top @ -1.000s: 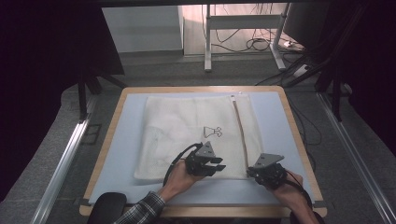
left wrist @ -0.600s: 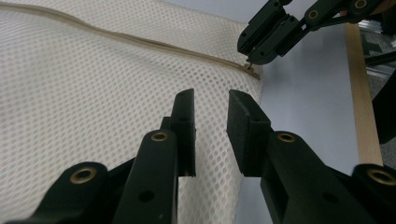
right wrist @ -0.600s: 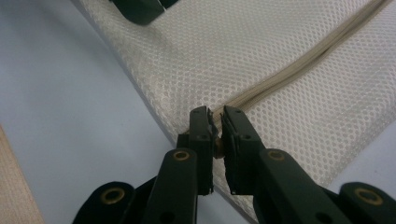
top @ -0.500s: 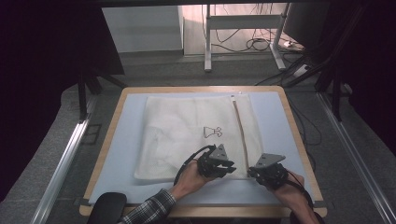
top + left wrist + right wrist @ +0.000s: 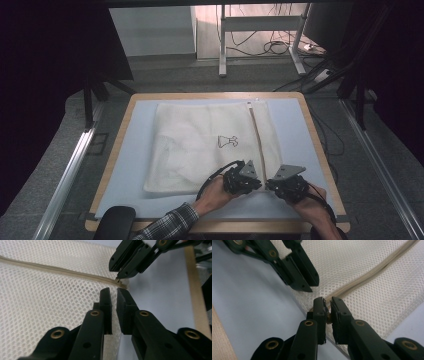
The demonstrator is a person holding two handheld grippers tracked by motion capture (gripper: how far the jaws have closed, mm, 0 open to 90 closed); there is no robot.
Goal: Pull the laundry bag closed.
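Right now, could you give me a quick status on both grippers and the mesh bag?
Right gripper shut on zipper pull. Left gripper just closing, pinching mesh bag edge beside zipper. Nothing in the way.

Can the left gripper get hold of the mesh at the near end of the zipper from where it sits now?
Probably yes. The left gripper sits right at the mesh bag corner beside the zipper end, nothing between. Its jaws have just been closing. The right gripper already pinches the zipper end close by, so space is tight.
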